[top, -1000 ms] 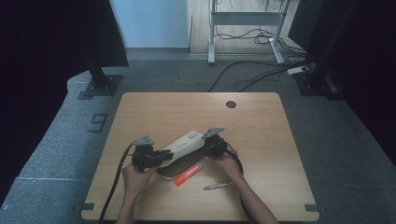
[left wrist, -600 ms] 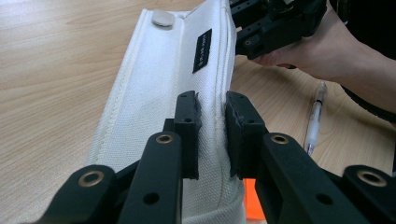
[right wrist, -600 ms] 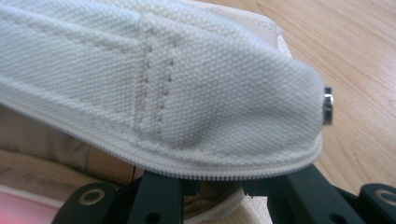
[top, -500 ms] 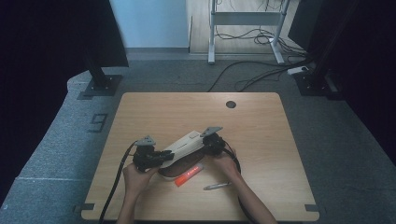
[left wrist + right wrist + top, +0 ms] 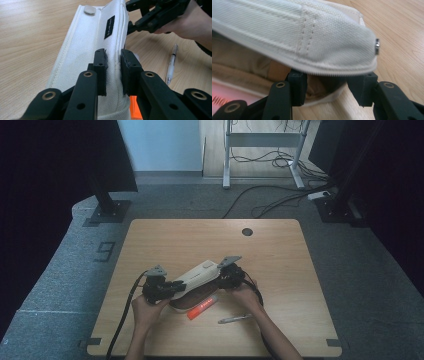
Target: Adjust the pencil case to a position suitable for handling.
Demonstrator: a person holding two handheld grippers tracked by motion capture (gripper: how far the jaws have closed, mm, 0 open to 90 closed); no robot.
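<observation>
Pencil case (image 5: 196, 274), off-white canvas, lies aslant near the front middle of the wooden worktop (image 5: 280, 250), between the two hands. Its zip is open and the upper flap is lifted, so the tan lining shows in the right gripper view. A small black label (image 5: 109, 23) is sewn on the top face, but its writing is too small to read; a round snap button (image 5: 89, 9) sits near the far end.

Left tongs (image 5: 113, 71) are pinched narrow on a fold of the case's top edge, with the pads pressing the cloth. Right tongs (image 5: 332, 86) sit at the other end under the lifted flap; their jaws have just been opening and stand apart, with the zip edge above them and no pad pressing on it.

An orange marker (image 5: 202, 307) with white lettering that cannot be read lies just in front of the case, and a white pen (image 5: 235, 319) lies nearer the front edge.
</observation>
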